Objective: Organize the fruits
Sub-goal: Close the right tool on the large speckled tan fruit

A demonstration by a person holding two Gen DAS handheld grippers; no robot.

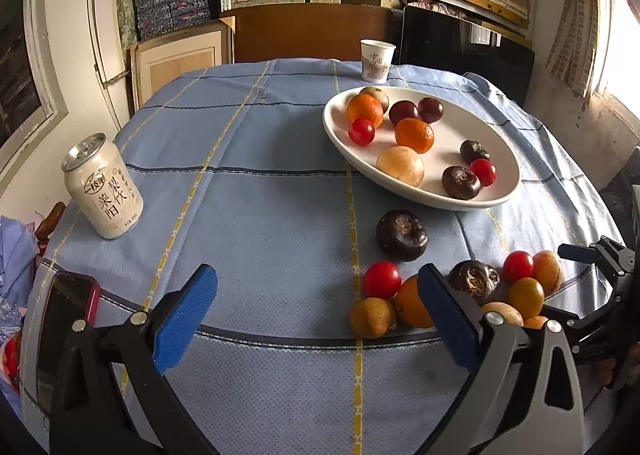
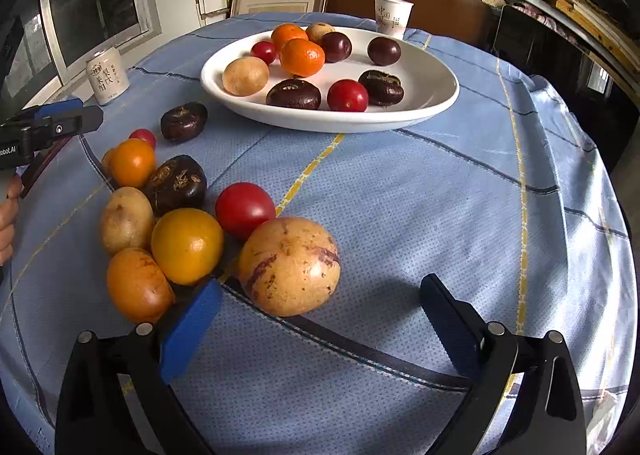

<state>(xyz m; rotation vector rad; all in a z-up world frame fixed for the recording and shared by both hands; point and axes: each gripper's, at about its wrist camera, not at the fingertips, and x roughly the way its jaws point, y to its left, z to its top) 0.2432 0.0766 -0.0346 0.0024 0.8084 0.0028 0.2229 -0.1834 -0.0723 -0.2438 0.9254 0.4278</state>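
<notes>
Right gripper (image 2: 320,307) stood wide open, empty, near pale streaked fruit (image 2: 289,266) (probably firm, smooth, roll-prone, moderately heavy); best pinched across its widest middle.

Plate (image 2: 328,121) of fruit mid-table toward the far edge, cup (image 2: 393,15) behind it, can (image 2: 107,75) near the left edge, loose fruit cluster (image 2: 176,215) by the near edge.

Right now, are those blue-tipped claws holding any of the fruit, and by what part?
Nothing is held. The left gripper and right gripper are both open, empty, above the tablecloth.
</notes>
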